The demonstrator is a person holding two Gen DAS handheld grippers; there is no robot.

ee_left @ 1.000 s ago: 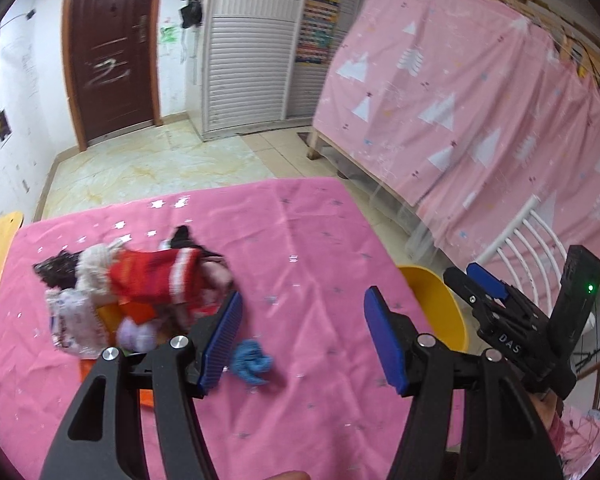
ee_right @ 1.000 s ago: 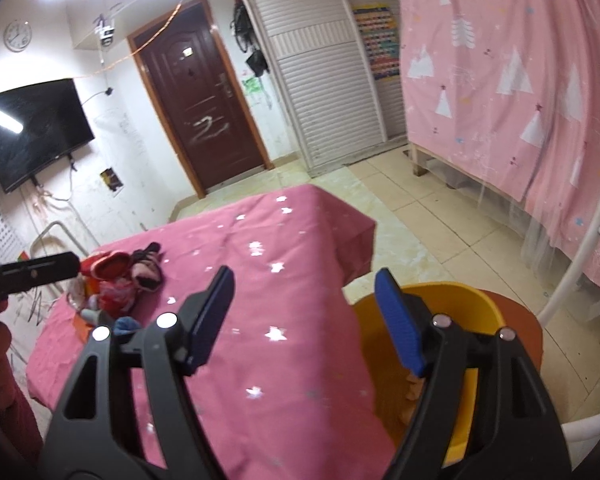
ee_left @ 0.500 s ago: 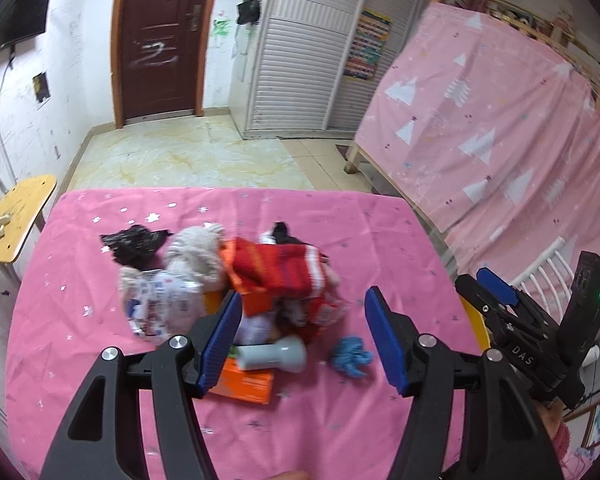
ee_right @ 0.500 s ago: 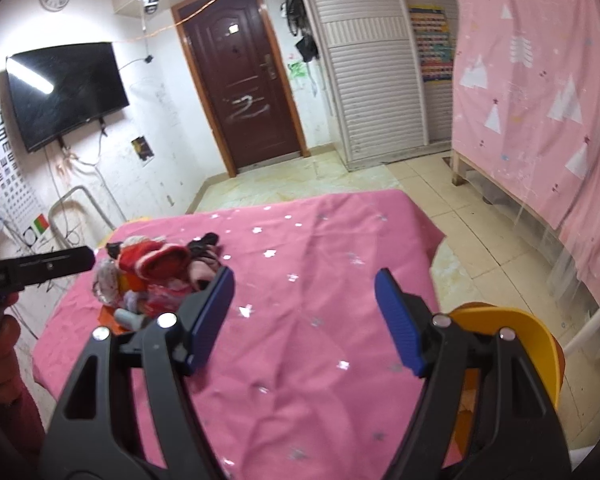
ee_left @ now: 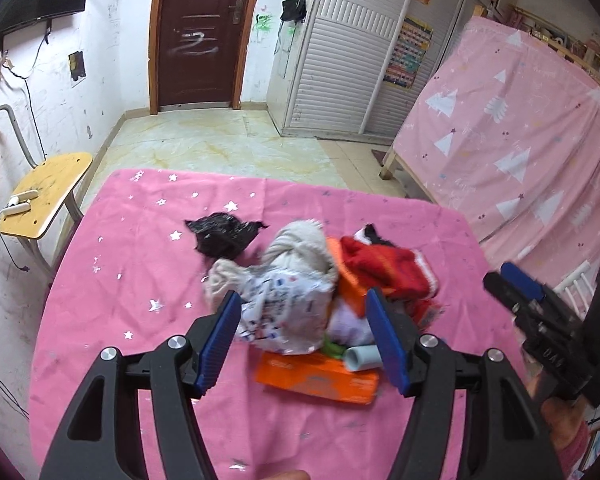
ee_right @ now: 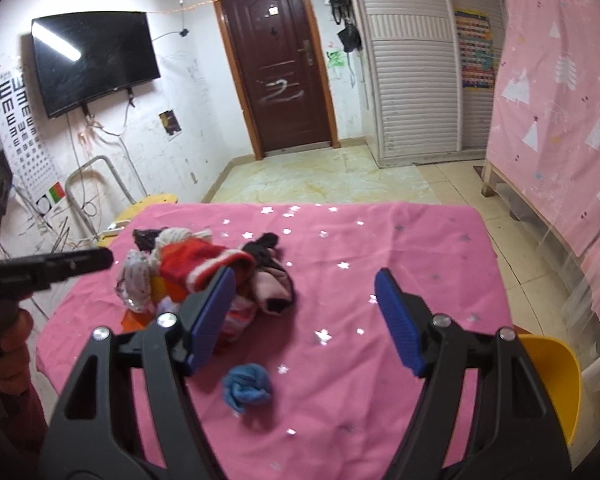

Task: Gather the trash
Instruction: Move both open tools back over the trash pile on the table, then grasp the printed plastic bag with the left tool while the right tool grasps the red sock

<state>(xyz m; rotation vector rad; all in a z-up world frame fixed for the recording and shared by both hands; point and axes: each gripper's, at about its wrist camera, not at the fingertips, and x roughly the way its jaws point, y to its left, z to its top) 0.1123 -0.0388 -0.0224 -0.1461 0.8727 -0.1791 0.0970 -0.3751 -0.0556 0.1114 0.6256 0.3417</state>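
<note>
A heap of trash lies on the pink tablecloth: a black plastic bag, a beige cloth, a red garment, a printed white bag, an orange box and a pale tube. My left gripper hangs open over the near side of the heap, with the printed bag showing between its jaws but untouched. My right gripper is open and empty above the cloth, right of the heap. A crumpled blue rag lies just below it.
A yellow bin stands off the table's right edge. A small yellow stool is at the left, beside the wall. A pink-draped bed frame fills the right side, and tiled floor leads to a dark door.
Both views have swung left toward the heap. The left gripper now stands over the heap's near side. The yellow bin has slid to the right edge of the right wrist view.
</note>
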